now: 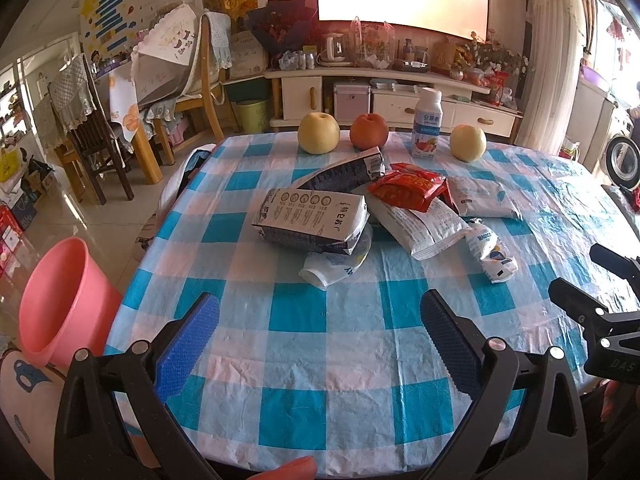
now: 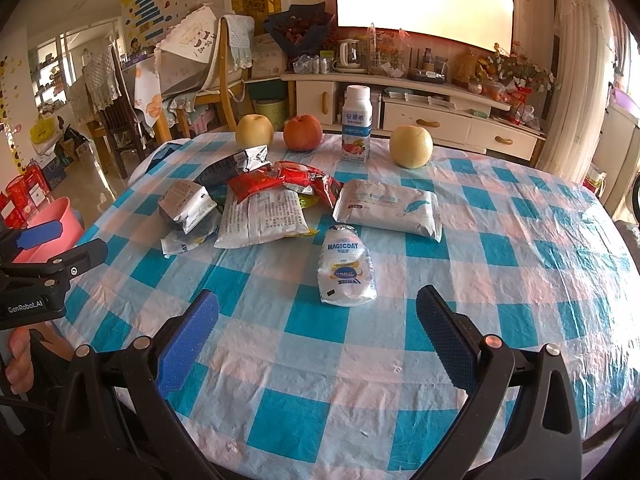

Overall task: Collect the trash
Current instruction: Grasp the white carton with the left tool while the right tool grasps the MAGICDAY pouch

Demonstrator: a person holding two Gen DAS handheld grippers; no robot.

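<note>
Honestly, with both hand-held grippers, left [image 1: 320,344] and right [image 2: 318,340], spread and empty, we risk snagging the pouch [image 2: 347,266] at twelve o'clock and nudging the bottle [image 2: 356,123] over.

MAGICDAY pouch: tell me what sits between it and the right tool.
Nothing visible does. The MAGICDAY pouch lies alone on bare checked tablecloth, just ahead of the open right tool. The other wrappers lie farther back and to the left.
</note>
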